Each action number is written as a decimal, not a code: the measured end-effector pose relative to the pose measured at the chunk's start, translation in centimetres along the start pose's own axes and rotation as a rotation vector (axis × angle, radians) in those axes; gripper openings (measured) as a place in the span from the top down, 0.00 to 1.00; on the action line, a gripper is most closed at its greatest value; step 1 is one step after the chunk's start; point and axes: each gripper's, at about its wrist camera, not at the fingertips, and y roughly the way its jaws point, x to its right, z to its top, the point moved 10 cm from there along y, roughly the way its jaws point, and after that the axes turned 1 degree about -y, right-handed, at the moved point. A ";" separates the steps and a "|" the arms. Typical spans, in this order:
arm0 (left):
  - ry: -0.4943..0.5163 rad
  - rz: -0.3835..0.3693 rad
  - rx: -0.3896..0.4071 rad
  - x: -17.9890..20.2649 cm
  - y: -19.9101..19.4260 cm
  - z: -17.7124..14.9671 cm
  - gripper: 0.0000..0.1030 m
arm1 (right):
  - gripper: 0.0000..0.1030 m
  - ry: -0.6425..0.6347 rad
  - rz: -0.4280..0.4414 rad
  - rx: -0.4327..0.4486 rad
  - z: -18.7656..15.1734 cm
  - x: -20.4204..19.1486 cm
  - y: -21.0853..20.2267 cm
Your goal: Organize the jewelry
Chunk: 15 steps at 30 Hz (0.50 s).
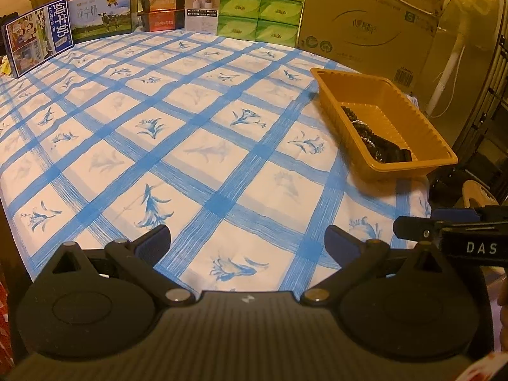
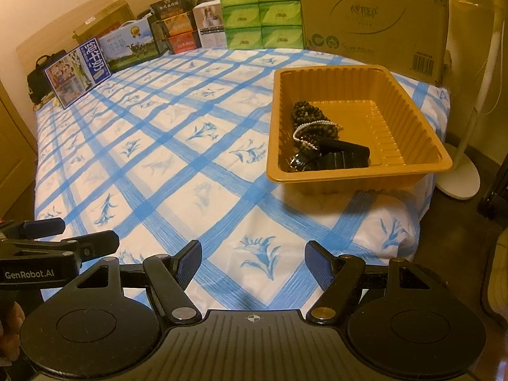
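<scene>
- A bed covered by a white sheet (image 2: 177, 171) with a blue grid and blue flower prints fills both views.
- Along the top of the frame stands a row of goods: two milk cartons (image 2: 79, 70) at upper left, stacked dark food boxes (image 2: 177, 25), green tissue packs (image 2: 263, 16) at top centre, and a large cardboard box (image 2: 374, 16) at upper right.
- A white fan stand (image 2: 460, 171) rises at the right edge, off the bed.
- An orange plastic tray (image 2: 409, 165) sits at right of centre on the sheet, just in front of the cardboard box; its long axis runs from the near edge up and away.
- Inside, against its left wall, lie dark bead strands (image 2: 306, 114), a thin silvery chain (image 2: 304, 133) and black bands (image 2: 343, 155), heaped along the tray's length.
- The right gripper (image 2: 253, 263) hangs over bare sheet at bottom centre, jaws spread wide, nothing between them.
- The left gripper (image 1: 247, 244) is likewise spread and empty, with the tray (image 1: 412, 166) at its right.
- Nothing lies between either gripper and the tray.
</scene>
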 end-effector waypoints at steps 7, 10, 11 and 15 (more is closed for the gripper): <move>-0.002 0.000 -0.001 0.0 0.0 0.0 0.01 | 0.30 0.001 0.000 0.001 0.0 0.0 0.1; -0.002 -0.001 -0.002 0.1 0.0 0.0 0.01 | 0.30 0.002 0.001 0.000 0.0 0.0 0.1; -0.001 -0.001 -0.001 0.1 0.0 0.0 0.01 | 0.30 0.001 0.000 -0.001 0.0 0.0 0.0; -0.002 -0.001 -0.002 0.1 0.0 0.0 0.01 | 0.30 0.001 0.000 0.000 0.0 0.0 0.0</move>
